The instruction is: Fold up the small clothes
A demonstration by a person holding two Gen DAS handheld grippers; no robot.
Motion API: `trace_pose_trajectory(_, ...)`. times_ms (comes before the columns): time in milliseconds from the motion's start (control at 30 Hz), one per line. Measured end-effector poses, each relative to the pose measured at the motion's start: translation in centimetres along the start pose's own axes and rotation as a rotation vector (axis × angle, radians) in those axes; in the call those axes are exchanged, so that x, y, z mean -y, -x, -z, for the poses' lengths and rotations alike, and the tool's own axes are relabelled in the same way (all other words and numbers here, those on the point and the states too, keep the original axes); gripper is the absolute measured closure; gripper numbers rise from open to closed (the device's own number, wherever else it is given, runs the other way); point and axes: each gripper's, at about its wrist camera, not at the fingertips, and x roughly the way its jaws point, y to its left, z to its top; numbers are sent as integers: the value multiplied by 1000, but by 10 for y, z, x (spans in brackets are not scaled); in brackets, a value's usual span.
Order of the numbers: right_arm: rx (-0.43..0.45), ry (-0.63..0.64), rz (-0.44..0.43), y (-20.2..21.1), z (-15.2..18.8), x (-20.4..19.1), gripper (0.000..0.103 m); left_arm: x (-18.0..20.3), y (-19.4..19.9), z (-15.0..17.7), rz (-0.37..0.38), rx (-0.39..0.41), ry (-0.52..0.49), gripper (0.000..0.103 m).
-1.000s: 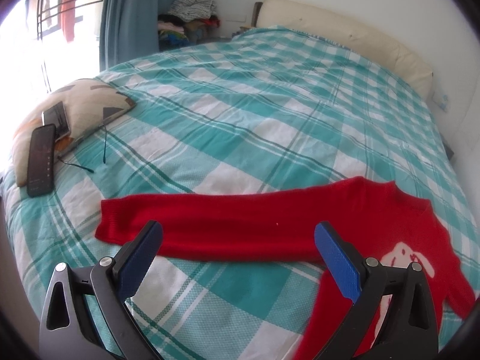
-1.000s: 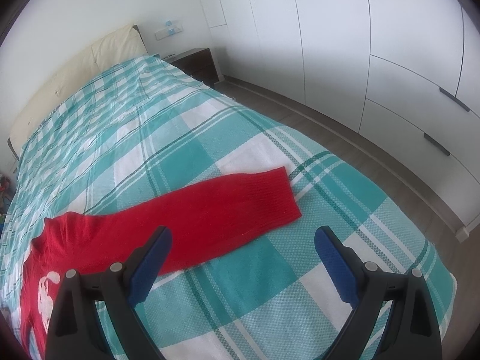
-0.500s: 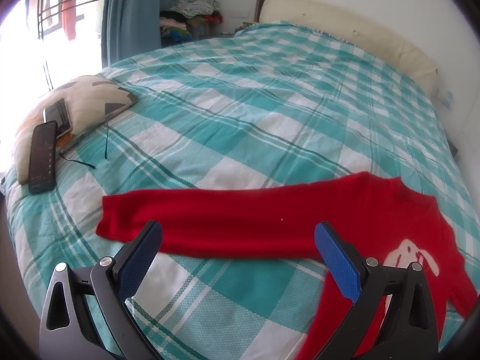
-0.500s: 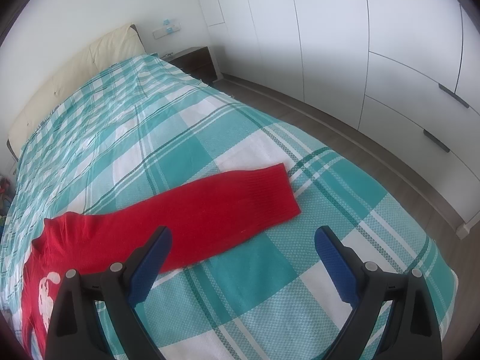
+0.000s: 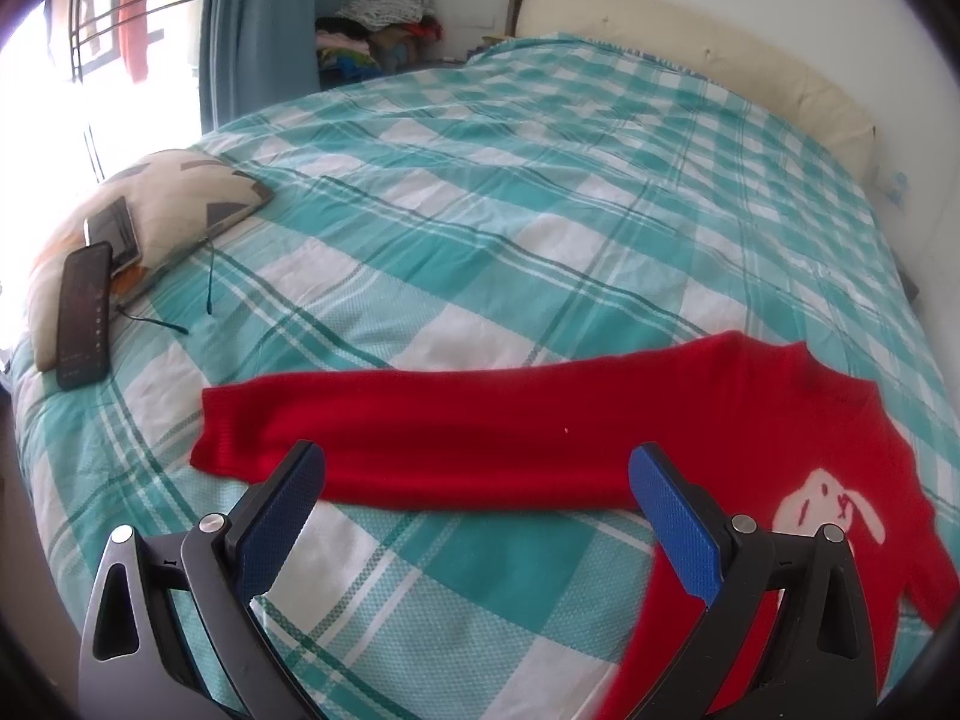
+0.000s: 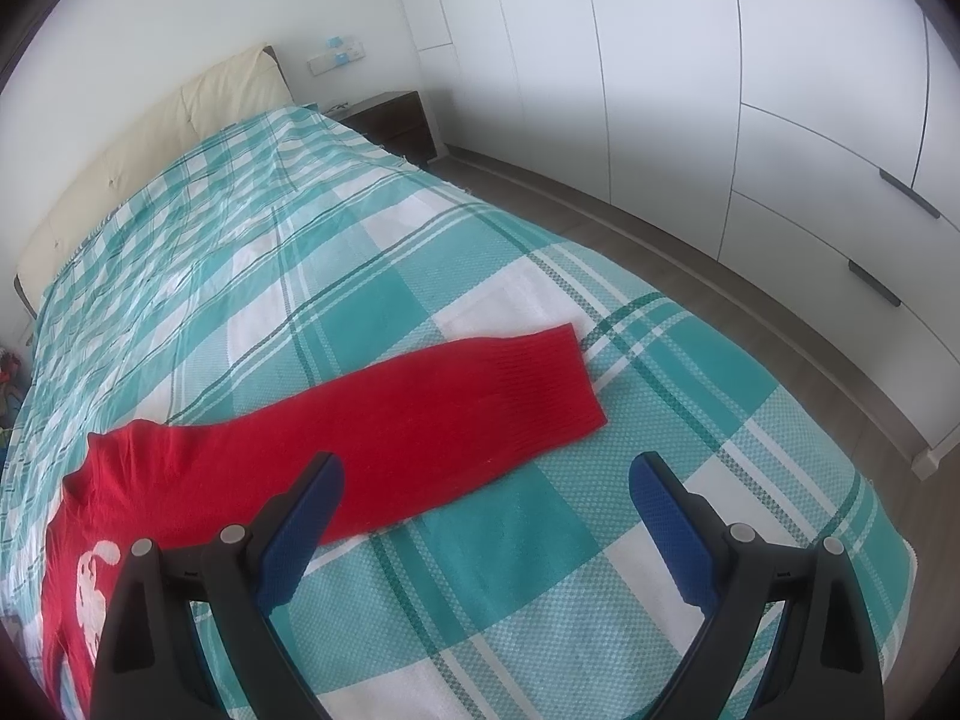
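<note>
A small red sweater [image 5: 540,432] with a white figure on its chest lies flat on the teal checked bedspread [image 5: 480,210], both sleeves stretched out sideways. In the left wrist view one sleeve runs leftward to its cuff [image 5: 228,438]. My left gripper [image 5: 477,504] hovers open just above and in front of that sleeve, holding nothing. In the right wrist view the sweater [image 6: 270,468] sends its other sleeve out to the right, ending at a ribbed cuff [image 6: 552,384]. My right gripper [image 6: 486,510] is open over the bedspread, its left finger overlapping the sleeve in the image.
A patterned pillow [image 5: 174,204] with two phones [image 5: 84,312] and a thin cable lies at the bed's left edge. Piled clothes [image 5: 384,18] and a blue curtain stand beyond. White wardrobes [image 6: 750,120], a nightstand [image 6: 396,120] and wood floor flank the bed's right side.
Both grippers have drifted slightly; the sleeves sit a little higher and nearer in each view. The sweater itself has not moved, and both grippers stay open.
</note>
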Motion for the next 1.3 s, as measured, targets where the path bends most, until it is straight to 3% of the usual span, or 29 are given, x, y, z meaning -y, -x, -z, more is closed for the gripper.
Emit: trace_pose_trajectory(1300, -1, 0, -4, 1, 1, 0, 8, 5, 0, 2, -6, 2, -12, 1)
